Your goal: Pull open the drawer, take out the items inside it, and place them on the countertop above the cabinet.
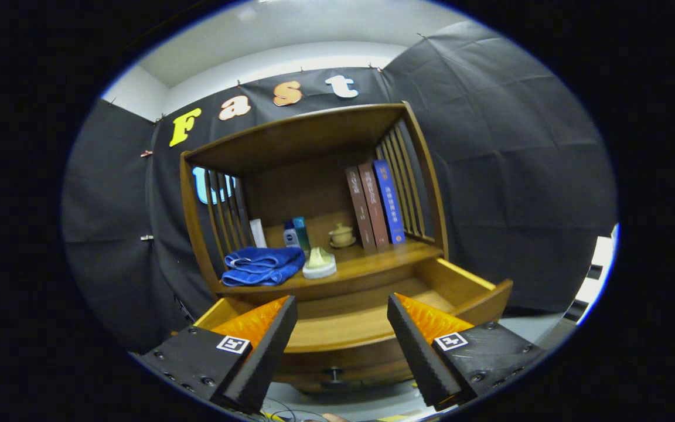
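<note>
The gripper point(342, 328) has two wedge-shaped fingers point(267, 346) with a ribbed, sawtooth texture on their inner faces, spread wide with nothing between them. Each finger is bolted to a black block point(197, 357) (round screw heads dot the tops and edges). A small square tag point(233, 344) with a black-and-white pattern sits on each block. Thin cables point(282, 410) trail below the fingers.

No legible txt: book spines point(375, 205) too small to read; bottle point(290, 235) label blurred.
</note>
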